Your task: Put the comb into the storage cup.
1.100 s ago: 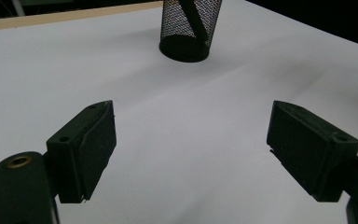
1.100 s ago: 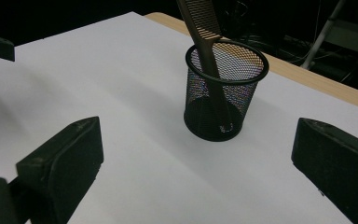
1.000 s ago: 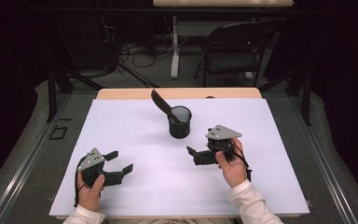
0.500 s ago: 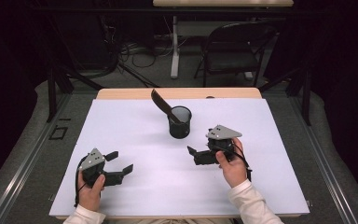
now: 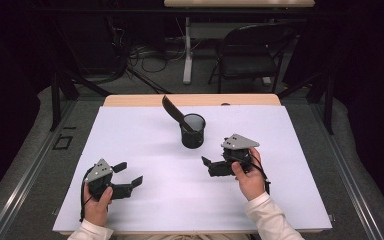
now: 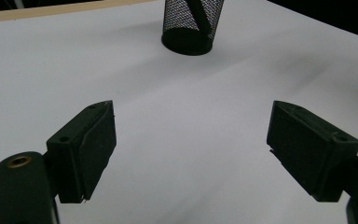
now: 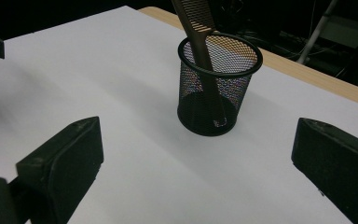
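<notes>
A: Where's the mesh cup [image 5: 193,131]?
B: Upright on the white bench [image 5: 145,145], toward the far middle, w/ a brown comb [image 5: 176,113] leaning inside, teeth end sticking up past the rim.
A: Left claw [image 5: 128,175]?
B: Near the bench's front-left corner, held in the person's hand, jaws spread wide, nothing betw. them. Well apart from the cup.
A: Right claw [image 5: 208,164]?
B: Front-right of the cup, near it but not touching. Jaws spread too, empty; the right gripper view has cup [image 7: 219,84] and comb [image 7: 200,32] straight ahead betw. them.
</notes>
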Demonstrator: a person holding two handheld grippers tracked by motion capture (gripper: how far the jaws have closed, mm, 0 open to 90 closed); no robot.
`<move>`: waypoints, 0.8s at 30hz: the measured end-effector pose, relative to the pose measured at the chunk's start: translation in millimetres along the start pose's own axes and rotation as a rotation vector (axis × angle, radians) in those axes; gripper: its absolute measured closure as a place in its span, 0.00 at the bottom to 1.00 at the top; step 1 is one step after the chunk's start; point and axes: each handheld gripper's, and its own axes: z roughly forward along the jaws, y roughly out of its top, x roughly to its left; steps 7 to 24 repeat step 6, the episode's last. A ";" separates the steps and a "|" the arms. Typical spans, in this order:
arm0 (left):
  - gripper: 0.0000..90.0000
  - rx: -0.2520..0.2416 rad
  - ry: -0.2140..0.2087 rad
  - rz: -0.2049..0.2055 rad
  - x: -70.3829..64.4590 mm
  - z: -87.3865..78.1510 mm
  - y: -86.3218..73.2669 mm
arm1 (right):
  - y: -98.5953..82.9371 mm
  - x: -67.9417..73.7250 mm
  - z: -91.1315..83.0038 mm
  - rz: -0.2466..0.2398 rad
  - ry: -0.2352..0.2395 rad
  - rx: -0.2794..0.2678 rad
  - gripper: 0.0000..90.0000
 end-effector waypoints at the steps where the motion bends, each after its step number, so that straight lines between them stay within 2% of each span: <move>1: 0.18 -0.003 -0.002 -0.005 0.1 0.1 -0.1 | -0.1 -0.1 0.1 0.000 -0.001 0.000 0.02; 24: 0.18 -0.002 -0.004 -0.007 1.4 0.0 -0.1 | -0.9 -1.6 0.8 0.000 -0.005 0.004 0.02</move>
